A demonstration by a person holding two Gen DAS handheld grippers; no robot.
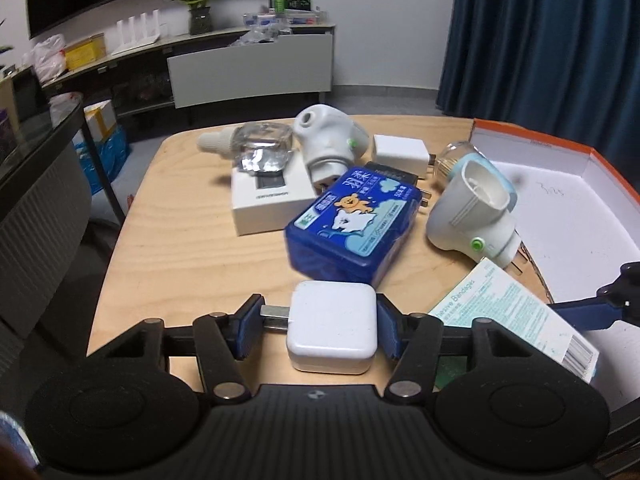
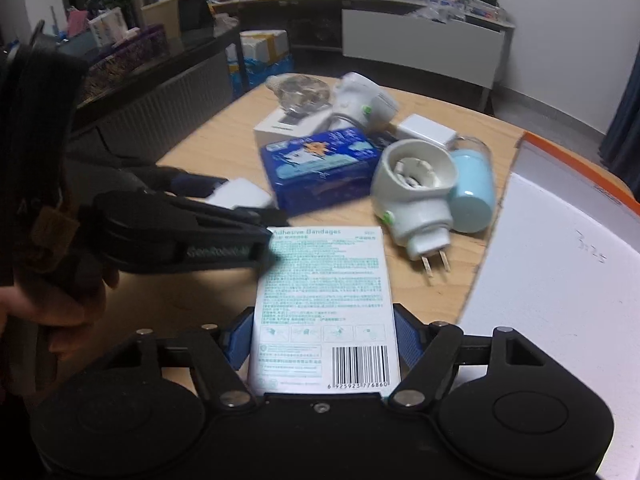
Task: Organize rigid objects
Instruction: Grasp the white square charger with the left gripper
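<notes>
Charger (image 1: pixel 332 326) in left gripper (image 1: pixel 316 326); blue tissue box (image 1: pixel 352 226) just beyond.

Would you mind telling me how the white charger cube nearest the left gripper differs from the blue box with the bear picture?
The white charger cube is plain white; the blue box carries a bear print and text. The charger cube is the smaller, the blue box larger and flatter. The charger cube sits between the left gripper fingers, pressed by both; the blue box lies free, leaning on neighbouring items. Both are rigid and rest on the wooden table.

Light: dim, cool indoor cast.
Shadows: soft, beneath objects.
Edges: fisheye bending, dark corner vignette.
Blur: right-wrist view smeared at left.
</notes>
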